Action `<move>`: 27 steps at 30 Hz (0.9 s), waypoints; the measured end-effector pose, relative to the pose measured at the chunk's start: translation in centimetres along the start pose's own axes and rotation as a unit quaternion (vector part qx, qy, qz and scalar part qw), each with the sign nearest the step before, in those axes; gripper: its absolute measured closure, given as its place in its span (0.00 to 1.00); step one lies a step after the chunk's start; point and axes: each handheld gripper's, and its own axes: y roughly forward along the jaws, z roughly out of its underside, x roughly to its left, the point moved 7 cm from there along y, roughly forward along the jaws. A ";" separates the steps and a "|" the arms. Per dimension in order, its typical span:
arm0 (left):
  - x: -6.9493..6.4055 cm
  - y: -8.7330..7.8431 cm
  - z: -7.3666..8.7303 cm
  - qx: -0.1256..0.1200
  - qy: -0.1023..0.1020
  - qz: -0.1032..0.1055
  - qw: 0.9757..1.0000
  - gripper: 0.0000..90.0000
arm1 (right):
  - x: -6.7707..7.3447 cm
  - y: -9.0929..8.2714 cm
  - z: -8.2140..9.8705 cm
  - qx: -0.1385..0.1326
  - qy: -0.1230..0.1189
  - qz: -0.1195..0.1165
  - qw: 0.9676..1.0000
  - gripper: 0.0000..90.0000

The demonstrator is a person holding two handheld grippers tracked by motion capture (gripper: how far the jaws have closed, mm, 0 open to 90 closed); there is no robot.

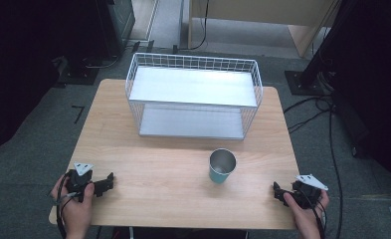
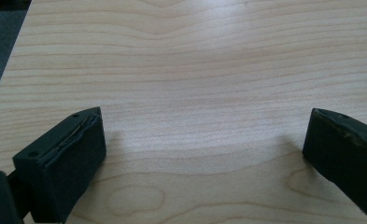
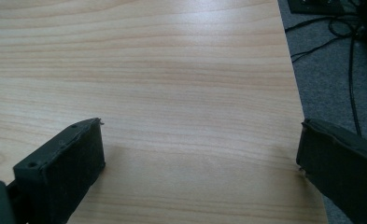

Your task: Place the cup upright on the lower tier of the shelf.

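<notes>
A teal cup with a steel inside (image 1: 222, 167) stands upright on the wooden table (image 1: 158, 169), right of centre. Behind it sits a white wire basket shelf (image 1: 193, 94) with two grey levels, both bare. My left gripper (image 1: 106, 183) rests at the table's near left corner, held by a hand, jaws wide apart over bare wood (image 2: 204, 121). My right gripper (image 1: 277, 191) lies at the near right corner, likewise open (image 3: 200, 135) with nothing between its jaws. Both grippers are well apart from the cup.
Grey carpet surrounds the table. Black cables (image 1: 327, 114) trail on the floor to the right, beside a dark stand base (image 1: 302, 79). Dark equipment (image 1: 98, 35) stands at the far left. The table's right edge (image 3: 298, 93) lies close to my right gripper.
</notes>
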 end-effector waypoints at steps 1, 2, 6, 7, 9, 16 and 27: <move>0.0 0.0 0.0 0.000 0.000 0.000 1.000 0.00 | 0.0 0.0 0.0 0.000 0.000 0.000 1.000 0.01; 0.0 0.0 0.0 0.000 0.000 0.000 1.000 0.00 | 0.1 0.0 0.0 -0.001 0.004 -0.004 1.000 0.01; 0.0 0.0 0.0 0.000 0.000 0.000 1.000 0.00 | 0.6 -0.3 -0.3 -0.007 0.010 -0.014 1.000 0.01; 0.0 0.0 0.0 0.000 0.000 0.000 1.000 0.00 | 0.7 -0.3 -0.3 -0.009 0.009 -0.016 1.000 0.01; 0.0 0.0 0.0 0.000 0.000 0.000 1.000 0.00 | 1.3 -0.6 -0.6 -0.015 0.006 -0.022 1.000 0.01; 0.0 0.0 0.0 0.000 0.000 0.000 1.000 0.00 | 2.5 -1.0 -1.1 -0.024 0.005 -0.035 0.999 0.01; 0.0 0.0 0.0 0.000 0.000 0.000 1.000 0.00 | 4.2 -1.4 -1.6 -0.032 -0.003 -0.054 0.998 0.01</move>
